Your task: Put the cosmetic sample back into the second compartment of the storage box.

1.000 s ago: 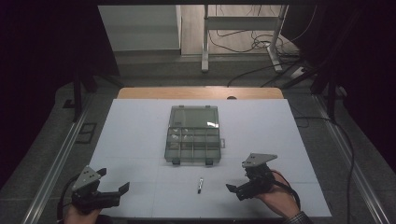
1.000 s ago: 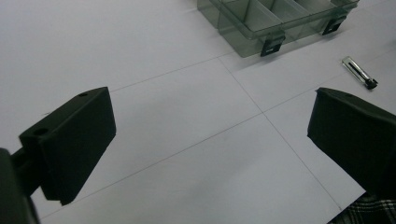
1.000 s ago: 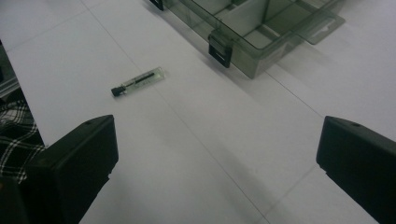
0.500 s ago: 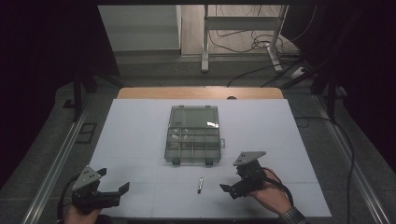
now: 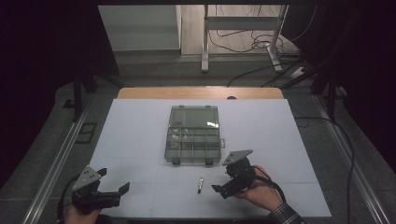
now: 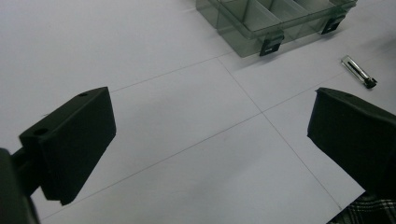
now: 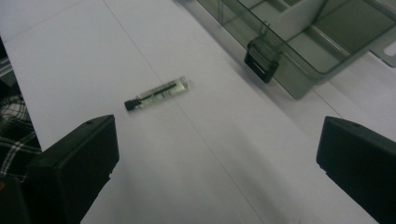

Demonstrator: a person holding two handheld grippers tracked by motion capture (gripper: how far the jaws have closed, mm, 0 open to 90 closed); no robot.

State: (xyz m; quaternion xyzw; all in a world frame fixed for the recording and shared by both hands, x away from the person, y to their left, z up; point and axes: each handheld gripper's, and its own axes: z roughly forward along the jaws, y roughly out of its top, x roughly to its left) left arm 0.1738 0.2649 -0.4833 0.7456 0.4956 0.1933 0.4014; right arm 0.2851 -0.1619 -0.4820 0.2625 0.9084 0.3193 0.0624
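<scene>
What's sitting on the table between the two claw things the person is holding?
A small clear vial with a black cap lies on the white table between the left gripper and the right gripper, nearer the right one, as the high view shows.

Translucent glossy plastic box [image 5: 192,134], matt table [image 5: 140,130]

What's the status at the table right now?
Both tongs, left and right, open and empty. Small vial flat on table near right tongs. Organizer box shut. Nothing between.

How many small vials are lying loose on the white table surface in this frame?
1. The vial lies on the white table just in front of the compartment box, left of the right gripper. Any inside the box can't be told.
</scene>
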